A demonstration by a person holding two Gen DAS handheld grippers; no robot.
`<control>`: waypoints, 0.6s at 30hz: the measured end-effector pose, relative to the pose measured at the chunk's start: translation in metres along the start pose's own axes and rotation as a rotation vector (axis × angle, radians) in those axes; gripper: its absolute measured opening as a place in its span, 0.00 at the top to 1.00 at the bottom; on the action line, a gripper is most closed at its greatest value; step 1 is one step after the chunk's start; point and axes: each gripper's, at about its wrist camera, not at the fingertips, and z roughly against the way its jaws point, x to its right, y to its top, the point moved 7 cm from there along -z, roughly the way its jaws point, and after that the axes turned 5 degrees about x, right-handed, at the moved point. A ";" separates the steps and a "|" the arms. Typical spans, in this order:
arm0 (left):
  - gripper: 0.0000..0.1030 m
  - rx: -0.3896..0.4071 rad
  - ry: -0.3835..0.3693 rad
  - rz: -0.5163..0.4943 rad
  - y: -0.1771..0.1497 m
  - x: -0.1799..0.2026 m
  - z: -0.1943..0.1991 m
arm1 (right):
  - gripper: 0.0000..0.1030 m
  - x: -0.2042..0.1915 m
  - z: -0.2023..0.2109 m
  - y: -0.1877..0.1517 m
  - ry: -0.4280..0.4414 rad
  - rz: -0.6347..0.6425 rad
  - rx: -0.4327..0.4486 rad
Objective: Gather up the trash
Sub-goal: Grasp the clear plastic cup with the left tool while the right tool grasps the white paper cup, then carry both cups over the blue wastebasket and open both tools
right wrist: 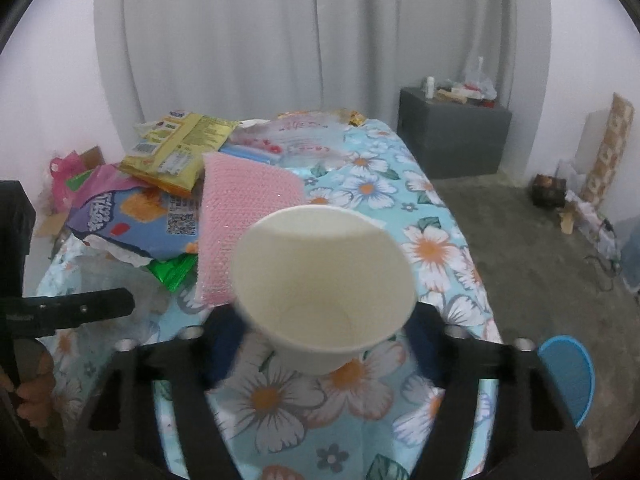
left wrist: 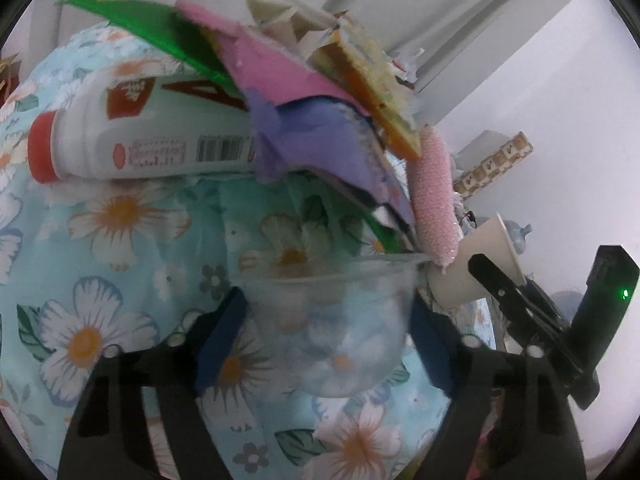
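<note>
Now clear cup [left wrist: 332,328] pinched upright in left tool [left wrist: 326,320]; paper cup [right wrist: 324,292] pinched, mouth up, in right tool [right wrist: 324,324]; wrapper pile [right wrist: 160,184] seen ahead-left on bench [right wrist: 440,248].

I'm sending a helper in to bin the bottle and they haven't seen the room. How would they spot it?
Start at the table with the blue flowered cloth and find the heap of torn coloured wrappers. The bottle lies on its side at the heap's edge, its far end tucked under the purple and pink scraps. It is the only white plastic bottle there, with a red cap, red label patches and a barcode.
</note>
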 end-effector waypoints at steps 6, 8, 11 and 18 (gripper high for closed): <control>0.31 -0.002 0.036 -0.050 -0.005 0.007 0.011 | 0.41 0.011 0.027 -0.002 0.023 -0.060 0.038; 0.31 -0.007 0.035 -0.062 -0.011 0.012 0.018 | 0.41 0.018 0.038 -0.004 0.019 -0.086 0.052; 0.31 -0.020 0.013 -0.080 -0.021 0.024 0.031 | 0.41 0.037 0.058 -0.010 -0.005 -0.140 0.076; 0.31 0.026 -0.105 -0.291 -0.016 0.116 0.040 | 0.41 0.123 0.115 -0.020 -0.128 -0.361 0.191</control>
